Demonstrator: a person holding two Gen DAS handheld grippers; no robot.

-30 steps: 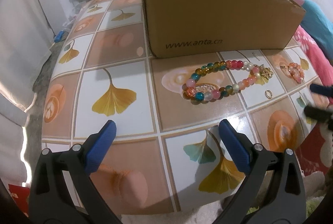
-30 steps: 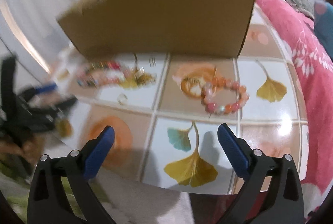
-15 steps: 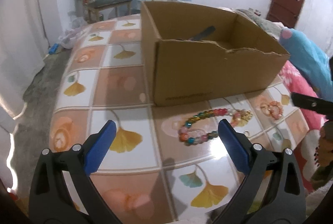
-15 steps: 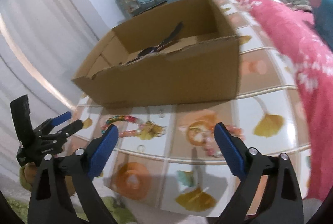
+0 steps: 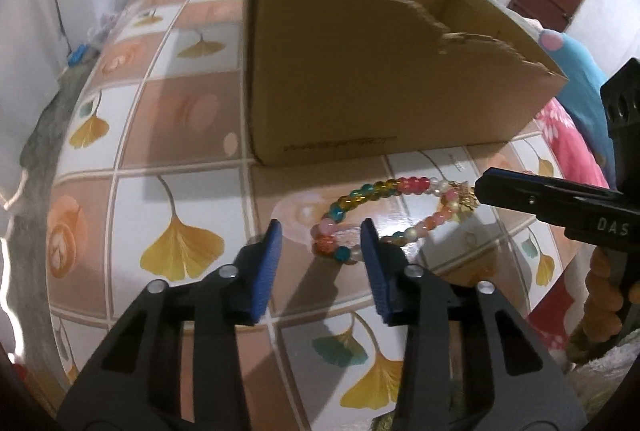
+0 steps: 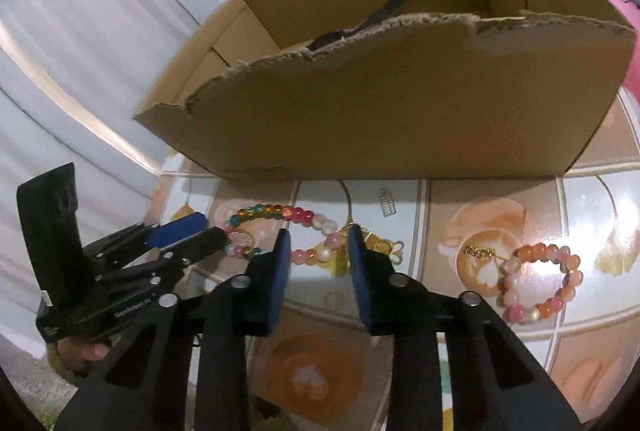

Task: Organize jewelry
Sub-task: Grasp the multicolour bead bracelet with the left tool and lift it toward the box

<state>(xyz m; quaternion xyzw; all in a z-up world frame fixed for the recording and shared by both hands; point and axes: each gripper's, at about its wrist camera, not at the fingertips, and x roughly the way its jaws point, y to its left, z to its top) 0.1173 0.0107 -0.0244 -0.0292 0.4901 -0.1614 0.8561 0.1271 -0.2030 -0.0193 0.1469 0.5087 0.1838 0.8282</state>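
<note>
I am reaching for the colorful bead bracelet (image 5: 384, 215) on the worktop (image 5: 160, 167) near the cardboard box (image 5: 376, 79), my left hand-held gripper (image 5: 320, 243) and right hand-held gripper (image 6: 316, 251) both apart around it, so next I should squeeze and lift.

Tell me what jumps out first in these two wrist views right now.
The big cardboard box with its torn front edge fills the back of the tiled table. In front of it lies the multicolored bead bracelet, with the left gripper open at its left end and the right gripper open at its tasselled end. A smaller pink-orange bead bracelet lies apart to the right.
</note>
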